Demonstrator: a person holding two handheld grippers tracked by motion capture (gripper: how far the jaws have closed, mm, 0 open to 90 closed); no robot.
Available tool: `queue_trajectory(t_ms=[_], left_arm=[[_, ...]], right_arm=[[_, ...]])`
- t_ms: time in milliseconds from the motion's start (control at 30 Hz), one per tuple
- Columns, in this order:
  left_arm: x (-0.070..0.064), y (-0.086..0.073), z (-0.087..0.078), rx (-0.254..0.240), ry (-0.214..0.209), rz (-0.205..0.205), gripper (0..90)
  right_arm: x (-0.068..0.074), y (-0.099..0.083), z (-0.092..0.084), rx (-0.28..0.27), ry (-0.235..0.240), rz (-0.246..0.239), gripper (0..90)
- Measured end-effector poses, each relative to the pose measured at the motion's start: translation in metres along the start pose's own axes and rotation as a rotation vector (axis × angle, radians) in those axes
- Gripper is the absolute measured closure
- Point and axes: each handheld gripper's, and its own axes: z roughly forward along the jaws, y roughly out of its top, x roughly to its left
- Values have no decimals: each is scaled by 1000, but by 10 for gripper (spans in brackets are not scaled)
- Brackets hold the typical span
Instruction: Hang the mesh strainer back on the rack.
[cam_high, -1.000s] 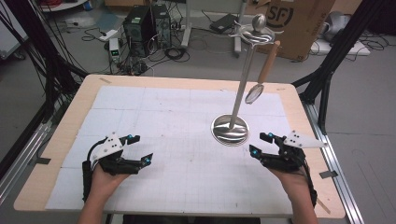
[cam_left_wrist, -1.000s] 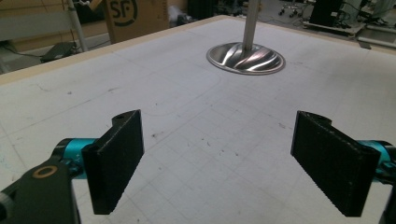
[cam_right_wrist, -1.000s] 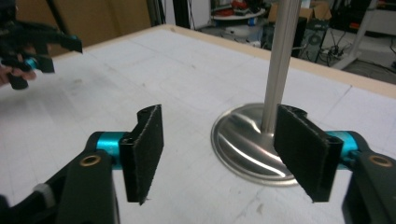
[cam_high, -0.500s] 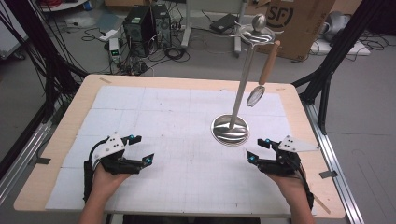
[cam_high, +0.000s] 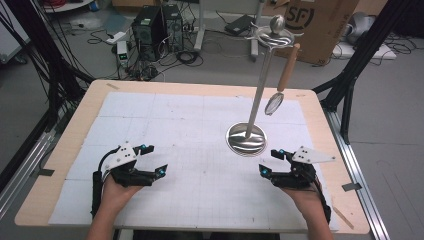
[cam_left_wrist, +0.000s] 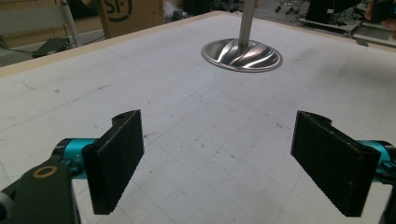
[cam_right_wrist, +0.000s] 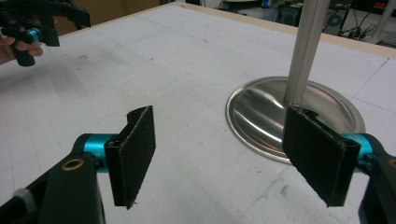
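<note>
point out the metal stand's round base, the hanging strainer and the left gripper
stand base (cam_high: 247, 139), high view, on the shiny disc's rim
hanging strainer (cam_high: 274, 104), high view, on its round mesh head
left gripper (cam_high: 153, 160), high view, midway between its fingers

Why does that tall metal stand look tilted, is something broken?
Nothing looks broken. The stand sits flat on the table; its pole leans only because the camera looks down. A spoon hangs from its top. Both grippers, left and right, are open.

Silver stand (cam_high: 246, 138), white gridded mat (cam_high: 200, 120), black jaws

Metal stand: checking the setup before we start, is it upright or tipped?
Upright. The metal stand has its round base flat on the table, pole rising to the top, where a strainer hangs.
</note>
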Motion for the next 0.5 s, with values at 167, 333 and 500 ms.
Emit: queue_trajectory(t_ms=[167, 333, 500], left_arm=[[-2, 2, 3, -2, 2, 12, 177], [-1, 1, 7, 3, 2, 10, 177], [-2, 3, 5, -4, 8, 11, 177]], right_arm=[[-2, -3, -3, 3, -16, 13, 234], [-3, -6, -7, 8, -31, 25, 221], [-4, -8, -5, 17, -32, 31, 217]])
